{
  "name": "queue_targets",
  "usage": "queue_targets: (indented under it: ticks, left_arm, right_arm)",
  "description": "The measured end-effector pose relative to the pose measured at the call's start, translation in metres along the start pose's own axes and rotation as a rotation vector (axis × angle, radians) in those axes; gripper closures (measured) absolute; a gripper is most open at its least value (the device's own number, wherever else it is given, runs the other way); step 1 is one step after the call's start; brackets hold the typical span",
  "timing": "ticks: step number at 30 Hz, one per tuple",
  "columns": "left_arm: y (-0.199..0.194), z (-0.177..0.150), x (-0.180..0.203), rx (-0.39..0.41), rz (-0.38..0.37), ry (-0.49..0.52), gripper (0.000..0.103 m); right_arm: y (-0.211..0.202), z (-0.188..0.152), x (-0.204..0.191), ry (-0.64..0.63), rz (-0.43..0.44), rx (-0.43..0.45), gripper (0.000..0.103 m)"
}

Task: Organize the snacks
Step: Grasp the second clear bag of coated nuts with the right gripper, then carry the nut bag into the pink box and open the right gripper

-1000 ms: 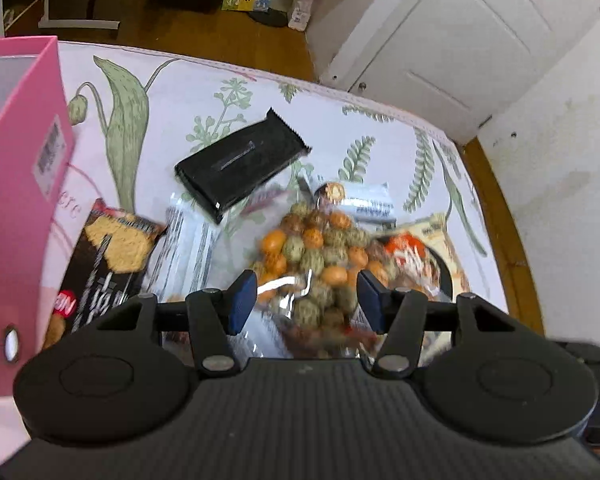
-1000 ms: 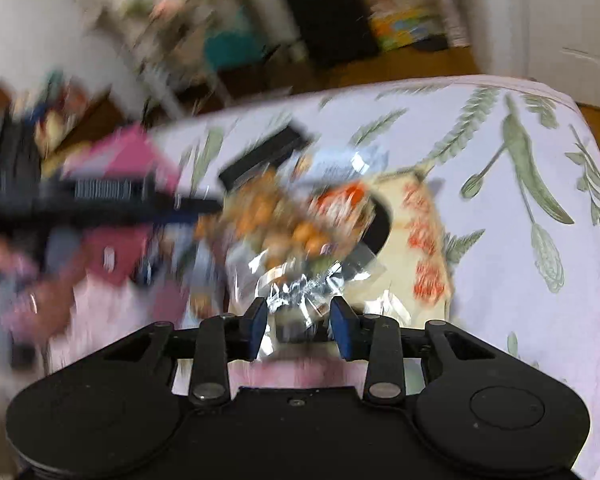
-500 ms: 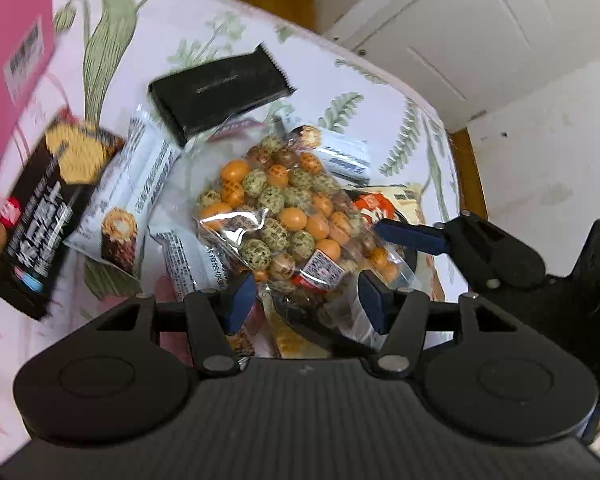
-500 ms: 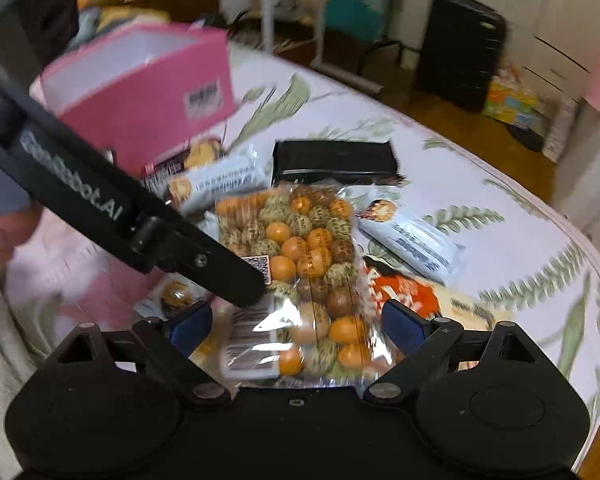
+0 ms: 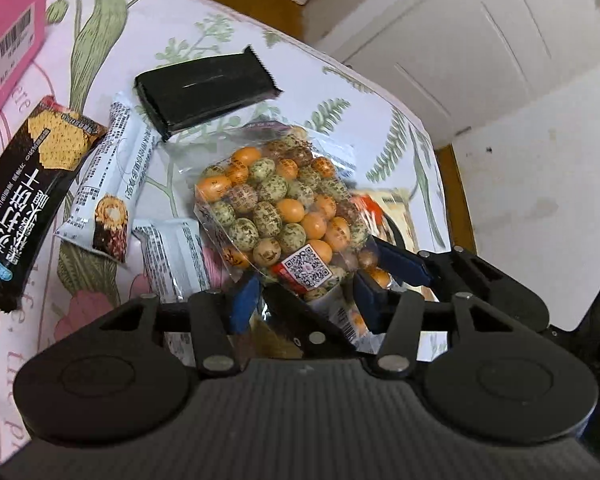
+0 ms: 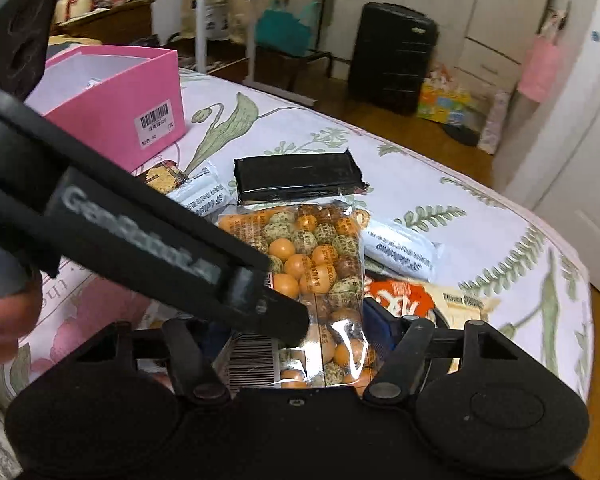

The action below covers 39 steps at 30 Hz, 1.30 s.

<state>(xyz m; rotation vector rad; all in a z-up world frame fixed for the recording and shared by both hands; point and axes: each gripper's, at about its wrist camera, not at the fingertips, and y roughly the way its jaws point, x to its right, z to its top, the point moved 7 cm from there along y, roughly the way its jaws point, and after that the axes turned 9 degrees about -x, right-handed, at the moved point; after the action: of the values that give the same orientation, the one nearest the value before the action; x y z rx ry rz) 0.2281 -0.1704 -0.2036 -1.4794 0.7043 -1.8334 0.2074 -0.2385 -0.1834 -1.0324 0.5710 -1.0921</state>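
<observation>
A clear bag of orange and green coated nuts point(image 5: 278, 216) lies on the flowered cloth, also in the right wrist view point(image 6: 316, 256). My left gripper point(image 5: 304, 298) is open, its blue pads on either side of the bag's near end. My right gripper point(image 6: 296, 340) is open around the bag's other end; one of its blue pads point(image 5: 400, 262) shows beside the bag. The left gripper's finger point(image 6: 140, 236) crosses the right wrist view. A pink box point(image 6: 112, 96) stands open at the back left.
Around the bag lie a black wrapper point(image 5: 206, 88), a black cracker pack point(image 5: 32, 196), white roll packs point(image 5: 112, 184) point(image 6: 400, 248) and an orange-printed pack point(image 6: 404, 296). The table edge point(image 6: 580, 320) runs close on the right, with floor, a black suitcase and white doors beyond.
My right gripper opened from shut on the bag and now straddles its end. The left gripper has moved closer over the bag, which now lies flat.
</observation>
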Motion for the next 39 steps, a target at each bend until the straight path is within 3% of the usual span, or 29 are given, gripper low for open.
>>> queue_targets:
  ticks: [12, 22, 30, 39]
  left_arm:
    - [-0.036, -0.046, 0.017, -0.041, 0.074, 0.213, 0.053]
    - [-0.086, -0.072, 0.022, -0.067, 0.100, 0.251, 0.053]
    - [-0.153, -0.078, 0.016, 0.024, 0.139, 0.270, 0.053]
    - [-0.224, -0.035, -0.040, 0.176, 0.210, 0.200, 0.053]
  right_arm:
    - [-0.038, -0.039, -0.031, 0.284, -0.014, 0.099, 0.031]
    - [-0.076, -0.044, -0.071, 0.305, -0.029, 0.121, 0.032]
    - [-0.111, -0.019, -0.101, 0.259, 0.025, 0.179, 0.032]
    - [-0.112, 0.060, -0.146, 0.099, 0.080, 0.281, 0.032]
